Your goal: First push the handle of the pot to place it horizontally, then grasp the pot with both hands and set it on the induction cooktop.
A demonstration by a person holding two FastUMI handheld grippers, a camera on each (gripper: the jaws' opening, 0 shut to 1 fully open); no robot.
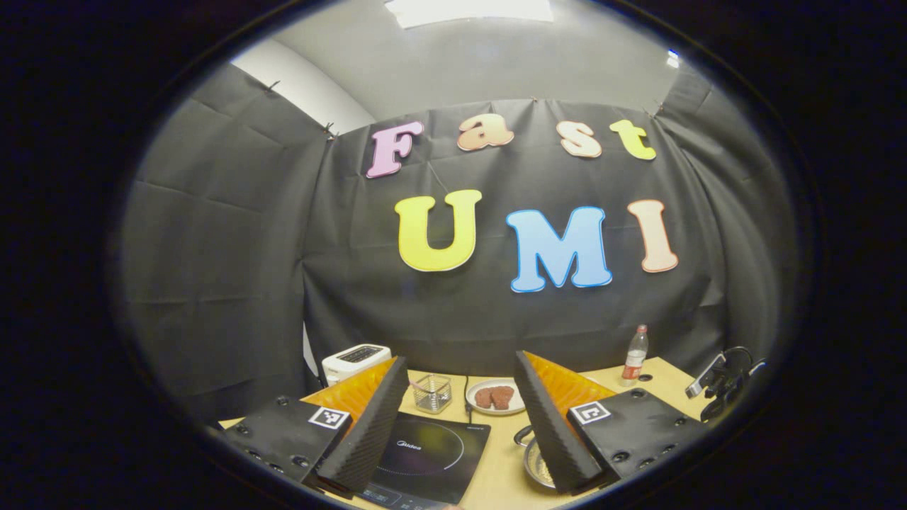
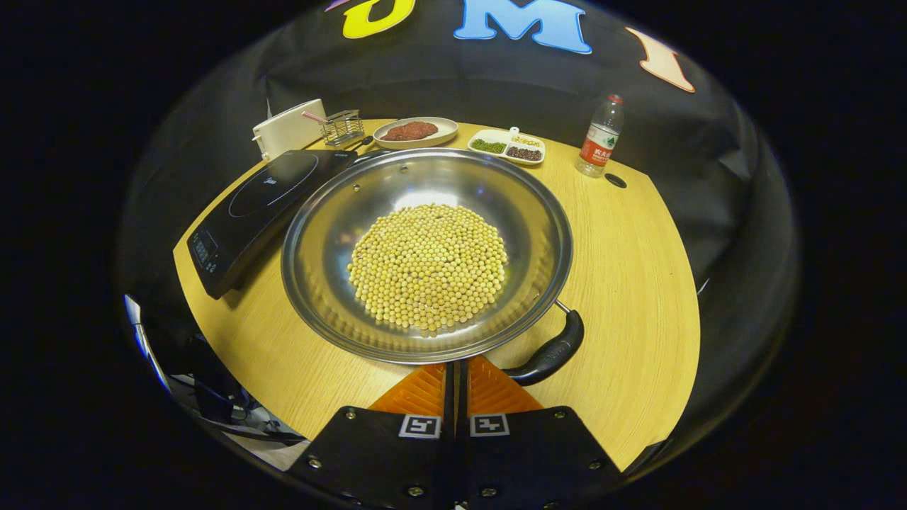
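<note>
- A wide steel pot [image 2: 427,255] sits on a round wooden table [image 2: 638,283], just right of a black induction cooktop [image 2: 262,205] as the right gripper view sees it. The pot is not on the cooktop.
- The pot holds a round heap of pale yellow beans [image 2: 429,265] in its middle, with bare metal all around them.
- The pot's black handle [image 2: 553,350] sticks out at the near right of the rim, close to the right gripper [image 2: 457,372], whose two fingers are pressed together with nothing between them, just at the pot's near edge.
- At the far side of the table stands a plate [image 2: 416,132] with a dark red food on it, and beside it a white divided dish [image 2: 508,146] with green, dark and pale grains in separate compartments.
- A small wire basket [image 2: 342,127] holds a pink-striped stick; a white toaster [image 2: 289,129] stands next to it. A plastic bottle [image 2: 599,138] with a red label stands upright at the far right.
- In the left gripper view, the left gripper [image 1: 460,418] is held above the table with its fingers wide apart, gripping nothing.
</note>
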